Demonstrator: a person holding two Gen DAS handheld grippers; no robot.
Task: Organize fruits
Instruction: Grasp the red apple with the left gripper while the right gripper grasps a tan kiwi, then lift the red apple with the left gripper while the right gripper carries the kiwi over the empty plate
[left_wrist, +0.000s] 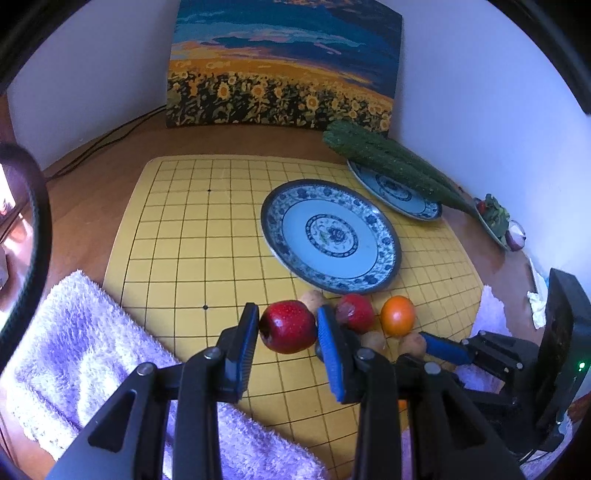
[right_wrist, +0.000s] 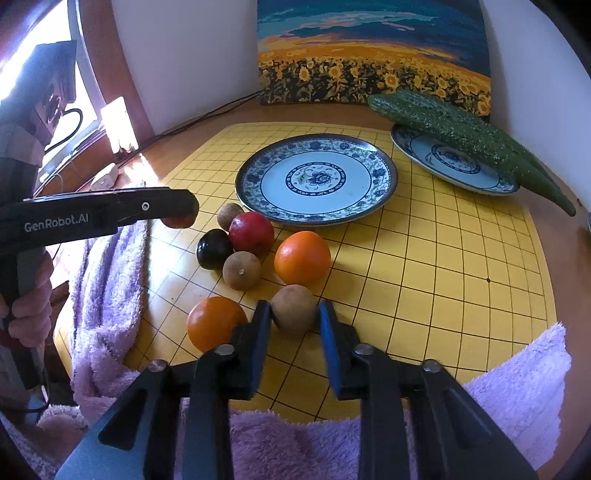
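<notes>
Left gripper (left_wrist: 287, 326) clasps a red apple (left_wrist: 287, 326) (firm, smooth, slippery) across its middle; right gripper (right_wrist: 294, 314) brackets a small brown fruit (right_wrist: 294, 314), grip uncertain.

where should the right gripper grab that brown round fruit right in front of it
Grip the brown fruit across its widest middle, coming straight forward and low from the towel side. It is roughly spherical, so opposite sides suit flat pads, and the right gripper already straddles it. An orange sits close on the left, leaving little clearance there.
</notes>
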